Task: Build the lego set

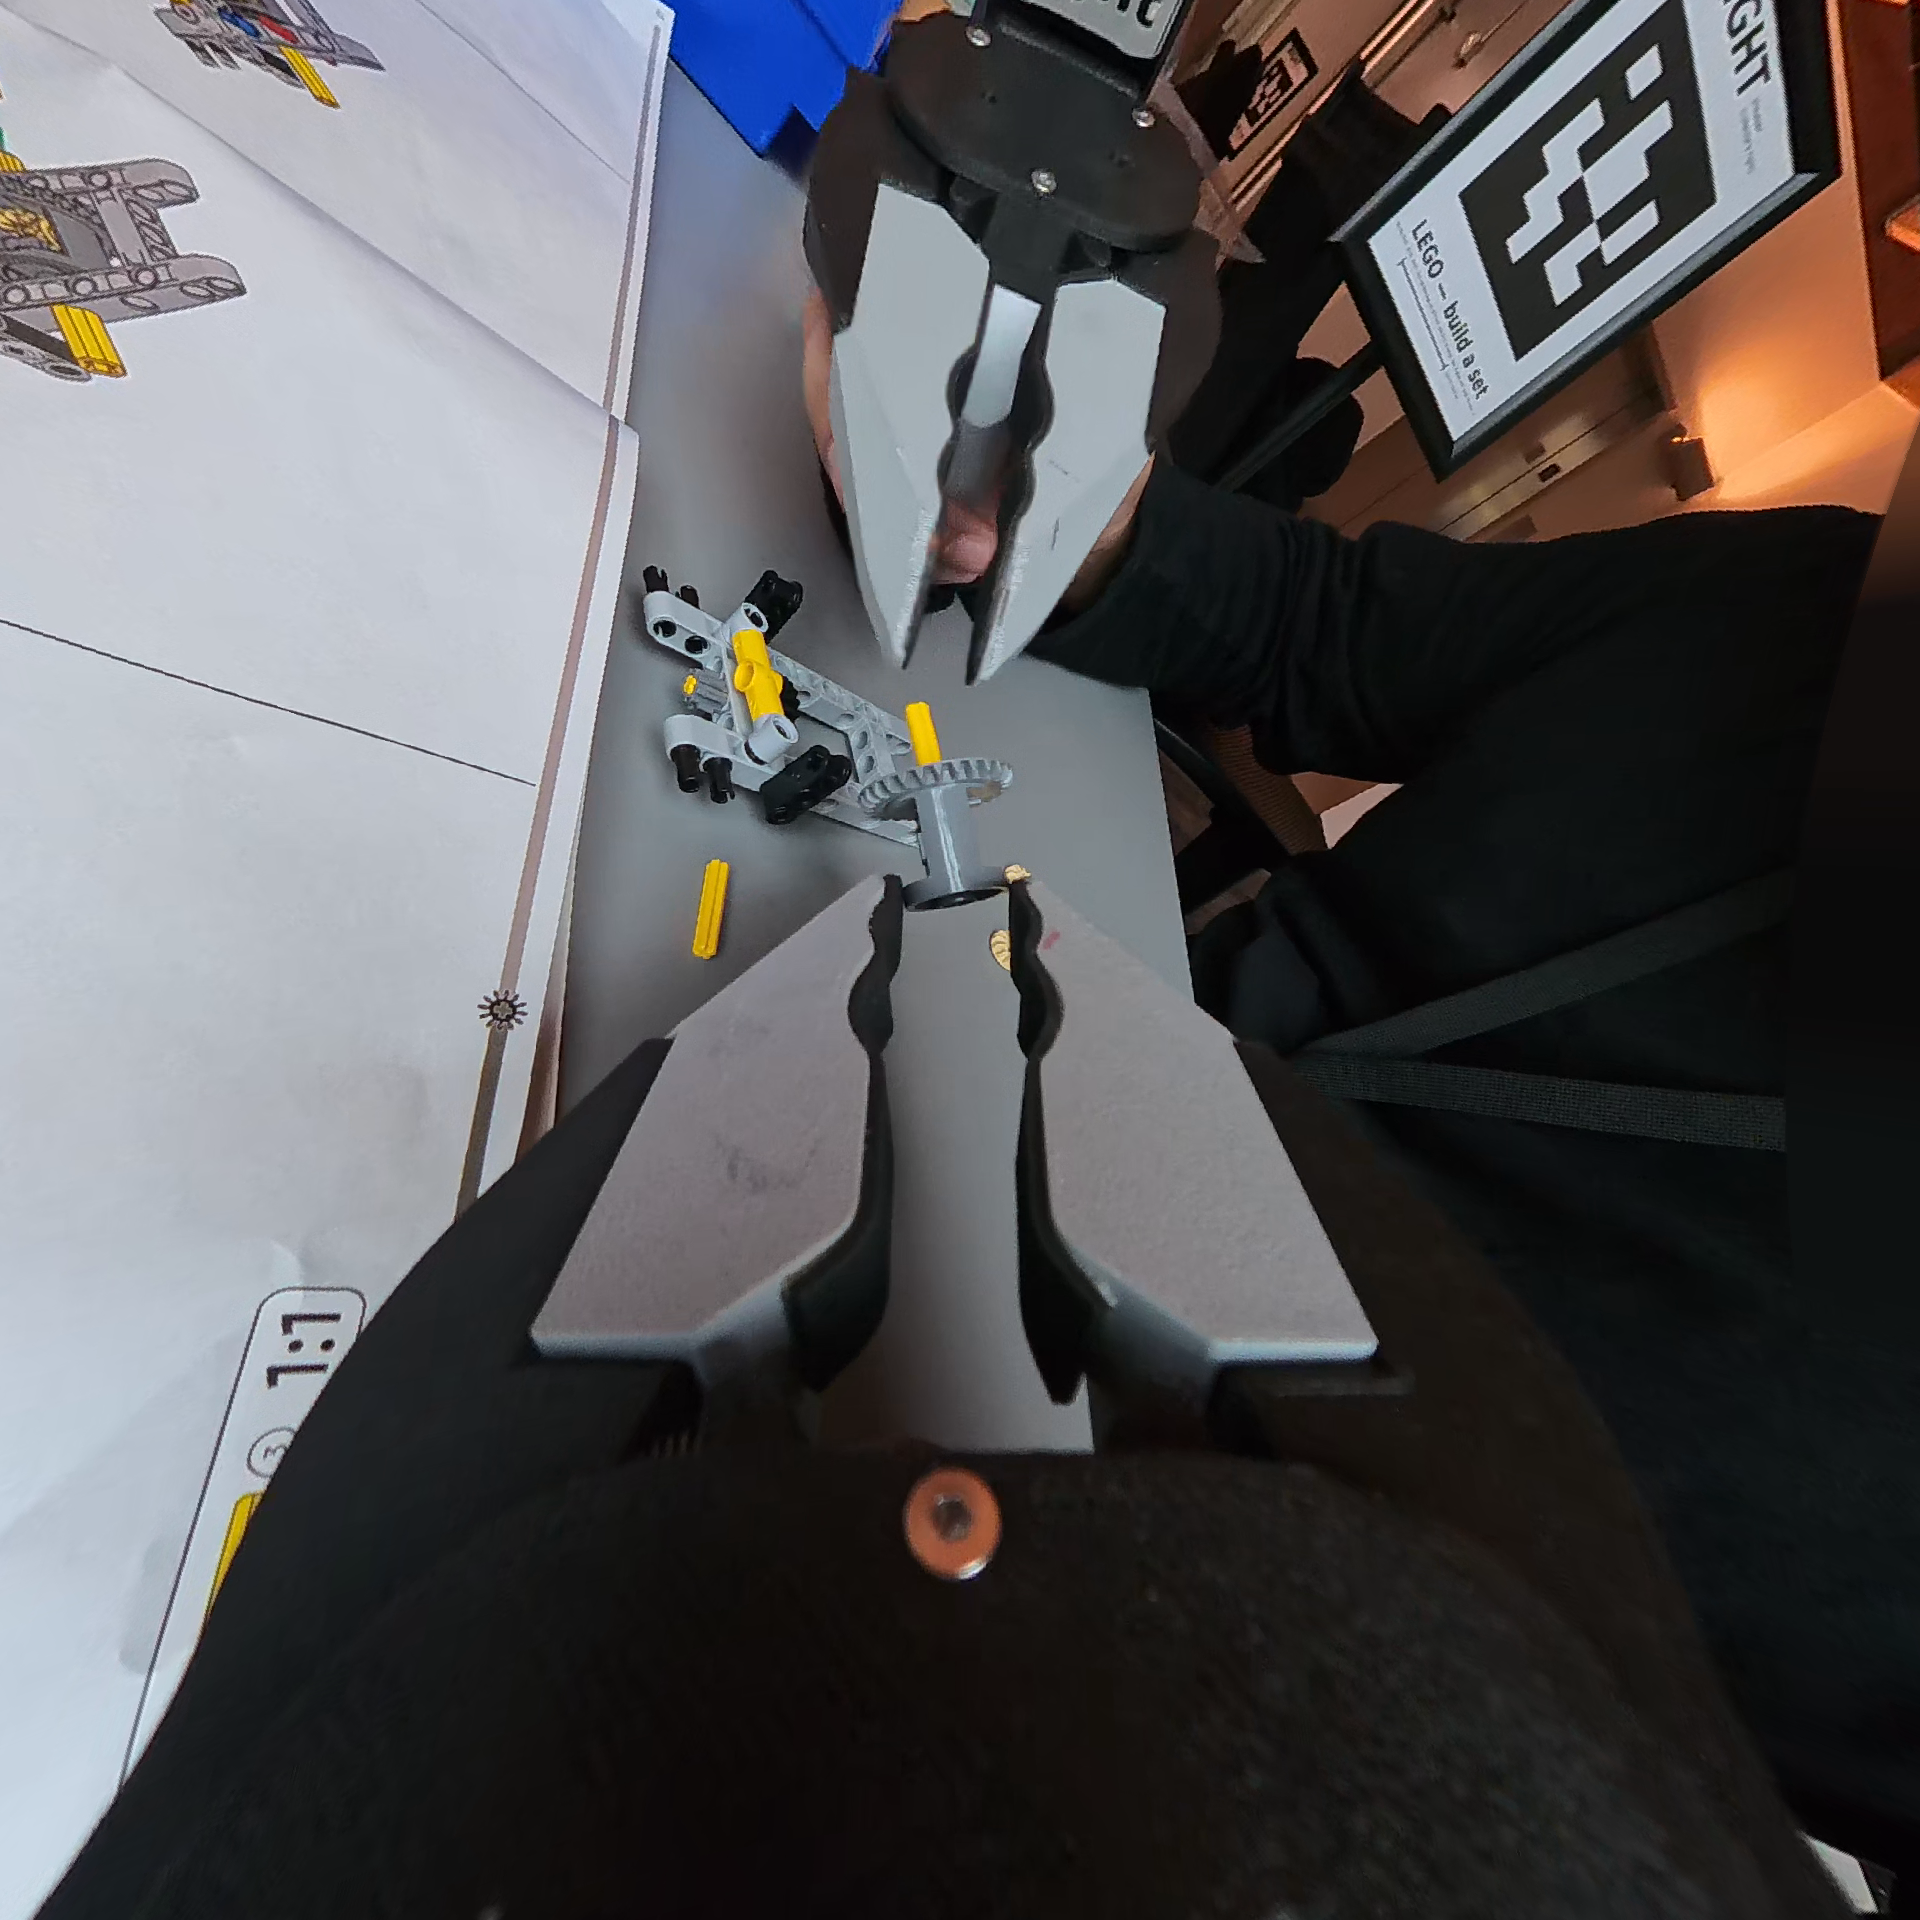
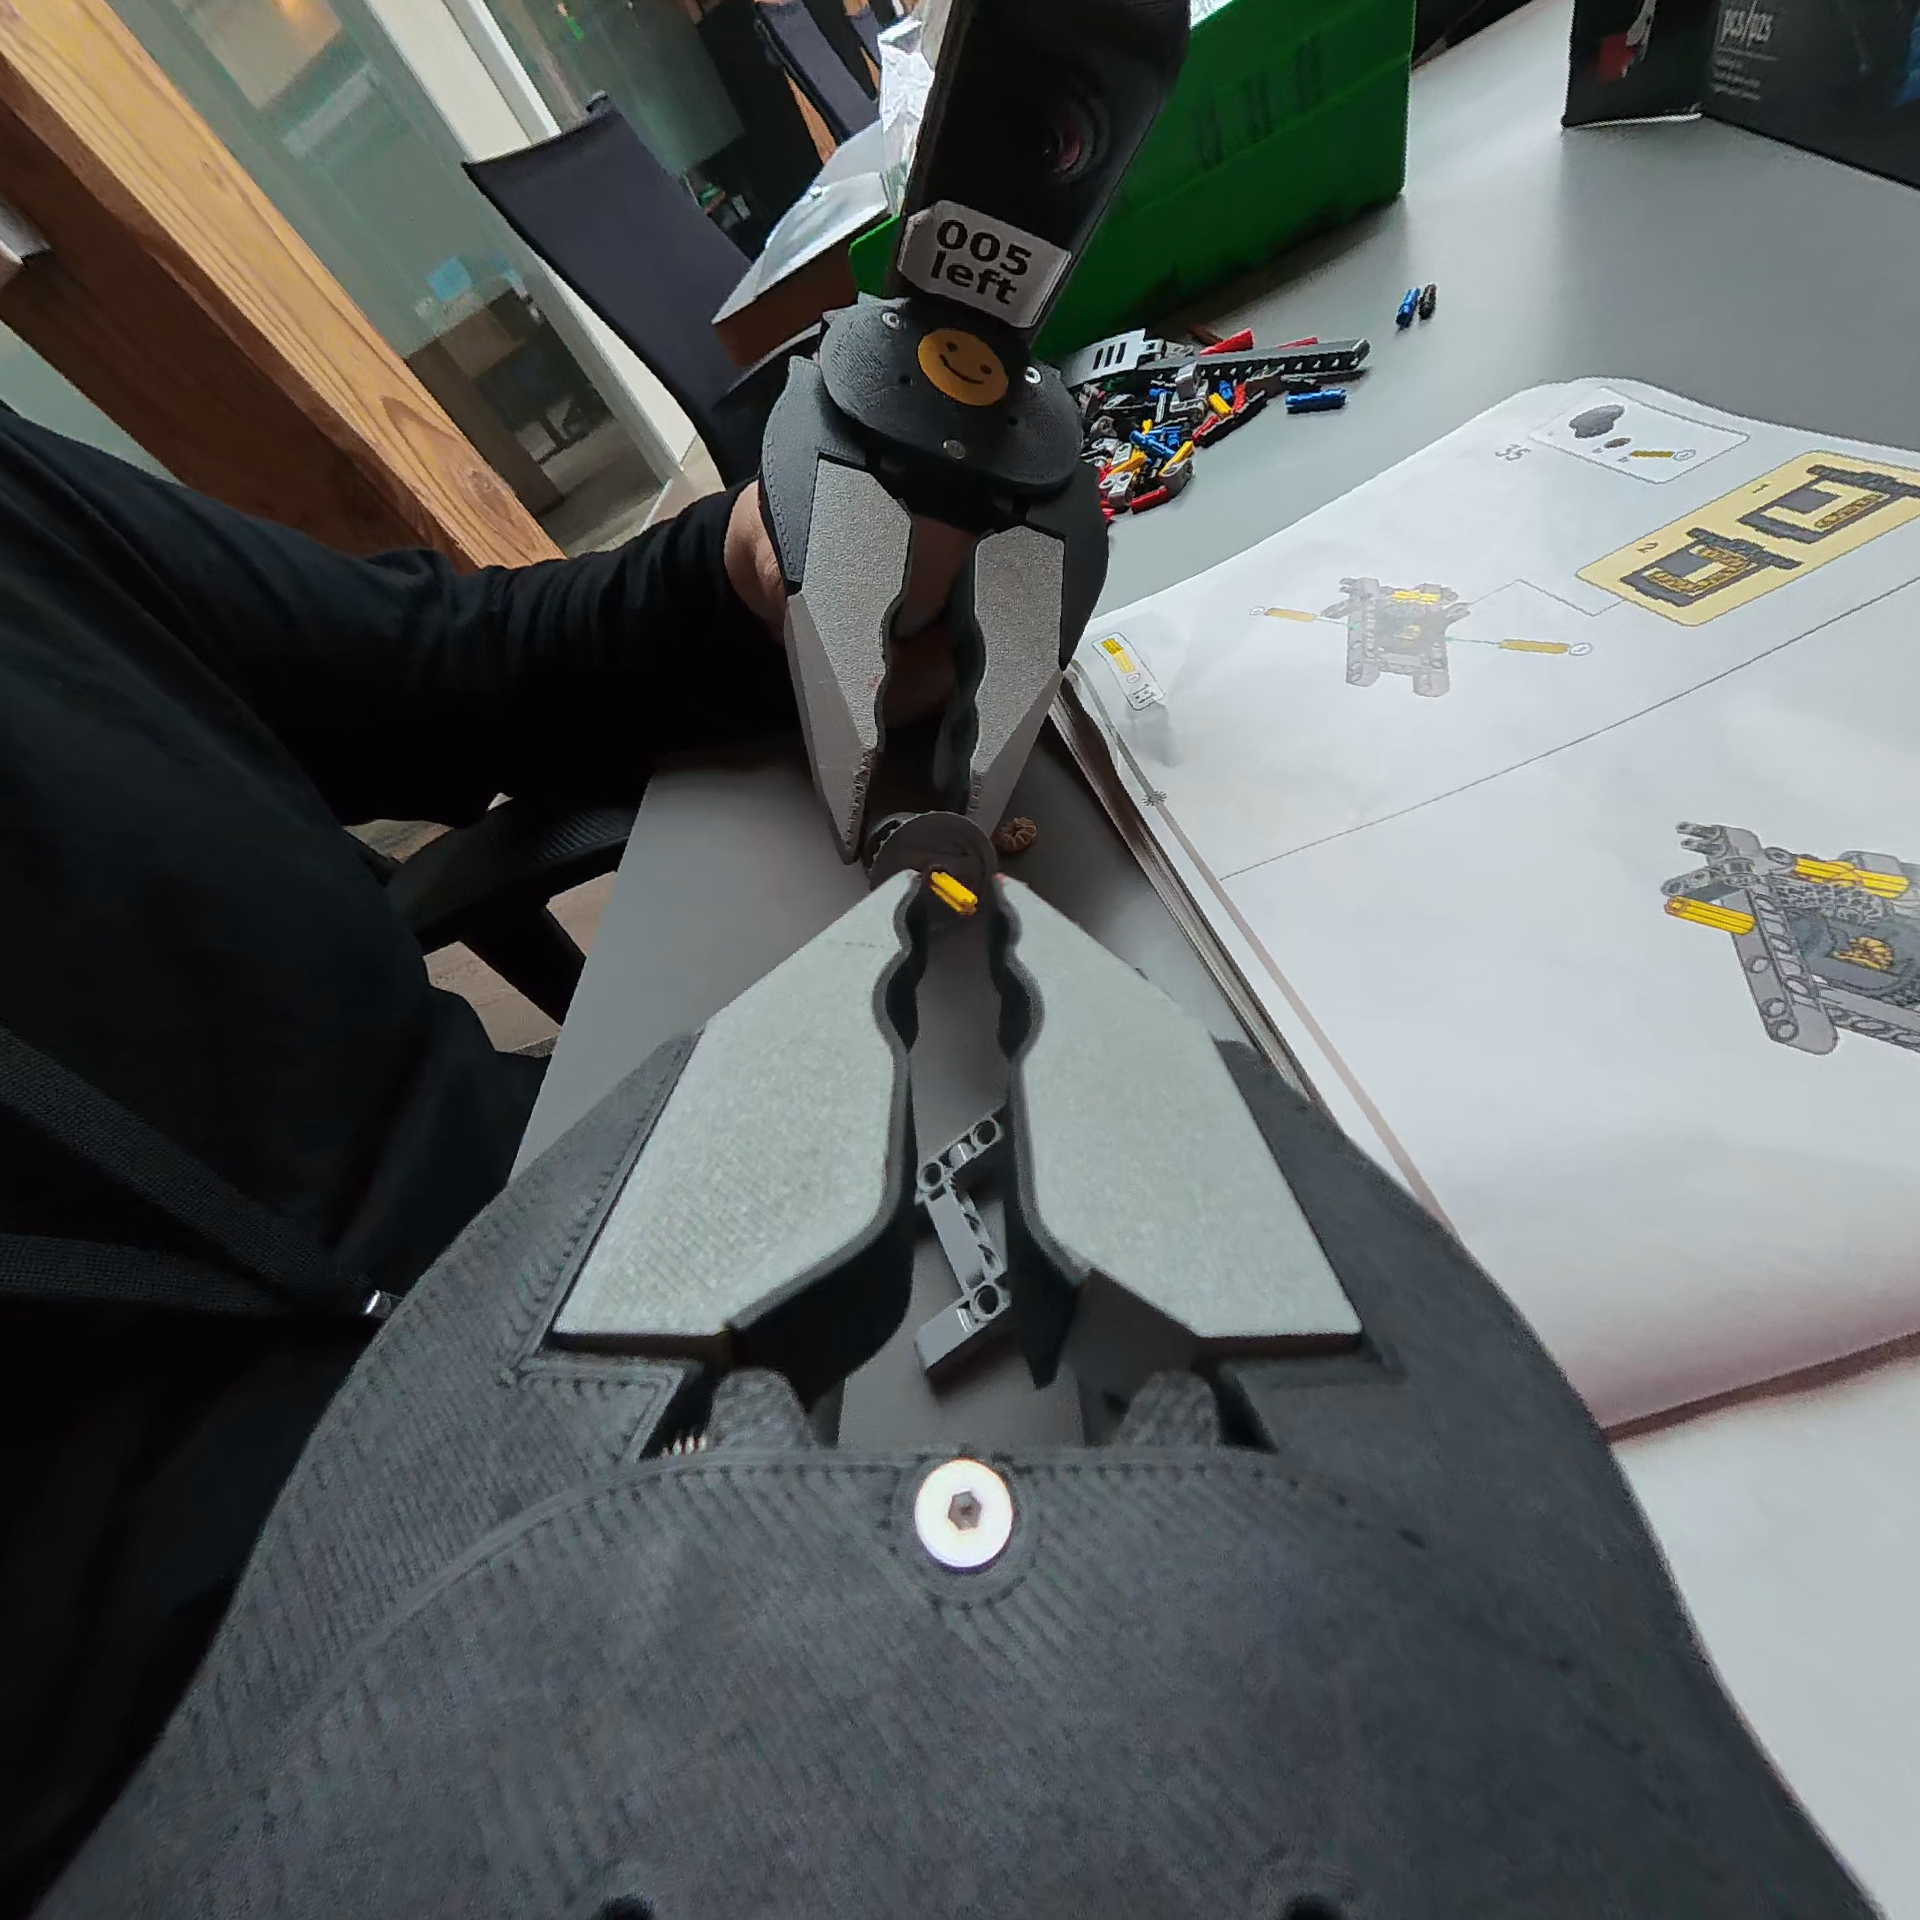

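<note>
My left gripper [image 1: 958, 891] is shut on the base of a dark grey gear housing [image 1: 948, 831] with a toothed ring and a yellow axle [image 1: 922, 729] sticking out of it. The housing also shows in the right wrist view [image 2: 928, 837]. It overlaps one end of a grey beam frame [image 1: 774, 717] with black pins and a yellow connector, lying on the table. My right gripper [image 2: 954, 896] is narrowly open, its tips flanking the yellow axle [image 2: 951, 891] without closing on it. It also shows in the left wrist view [image 1: 943, 665]. Part of the frame [image 2: 961, 1226] lies under its fingers.
A loose yellow axle [image 1: 710, 909] and a small tan gear [image 1: 1001, 945] lie on the grey table [image 1: 717, 416]. The open instruction booklet [image 2: 1507, 831] lies beside them. Also in view are a pile of loose pieces [image 2: 1195, 405], a green bin [image 2: 1247, 156], a blue bin [image 1: 769, 73] and a framed marker sign [image 1: 1590, 208]. Both grippers' tips are close together, under 4 cm apart.
</note>
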### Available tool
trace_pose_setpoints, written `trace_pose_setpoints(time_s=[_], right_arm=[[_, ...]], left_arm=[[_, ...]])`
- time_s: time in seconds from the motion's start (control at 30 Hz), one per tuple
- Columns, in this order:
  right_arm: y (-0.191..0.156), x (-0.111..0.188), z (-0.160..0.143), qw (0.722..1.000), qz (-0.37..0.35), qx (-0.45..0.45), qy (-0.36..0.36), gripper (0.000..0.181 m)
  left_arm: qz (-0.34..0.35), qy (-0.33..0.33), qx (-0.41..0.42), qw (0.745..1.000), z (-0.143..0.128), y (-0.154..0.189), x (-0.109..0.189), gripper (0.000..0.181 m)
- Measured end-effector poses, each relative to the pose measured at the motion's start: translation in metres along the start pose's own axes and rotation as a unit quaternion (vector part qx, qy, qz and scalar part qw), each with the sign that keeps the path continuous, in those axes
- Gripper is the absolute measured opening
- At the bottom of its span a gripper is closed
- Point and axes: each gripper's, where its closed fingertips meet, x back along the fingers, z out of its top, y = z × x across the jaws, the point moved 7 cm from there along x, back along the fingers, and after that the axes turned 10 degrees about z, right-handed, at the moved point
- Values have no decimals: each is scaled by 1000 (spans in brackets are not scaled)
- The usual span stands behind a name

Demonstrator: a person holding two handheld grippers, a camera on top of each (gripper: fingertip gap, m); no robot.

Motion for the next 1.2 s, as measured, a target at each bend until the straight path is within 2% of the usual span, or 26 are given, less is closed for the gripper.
trace_pose_setpoints(time_s=[0.47, 1.0, 1.2], right_arm=[[-3, -6, -4, 1000, 18, 6, -17, 19], [-5, -8, -5, 999, 20, 10, -28, 1], [-5, -8, -5, 999, 19, 10, -27, 0]], left_arm=[[-8, -3, -5, 1000, 0, 2, -1, 18], [-18, -7, -8, 1000, -1, 5, -2, 18], [-21, -5, -6, 1000, -1, 5, -2, 18]])
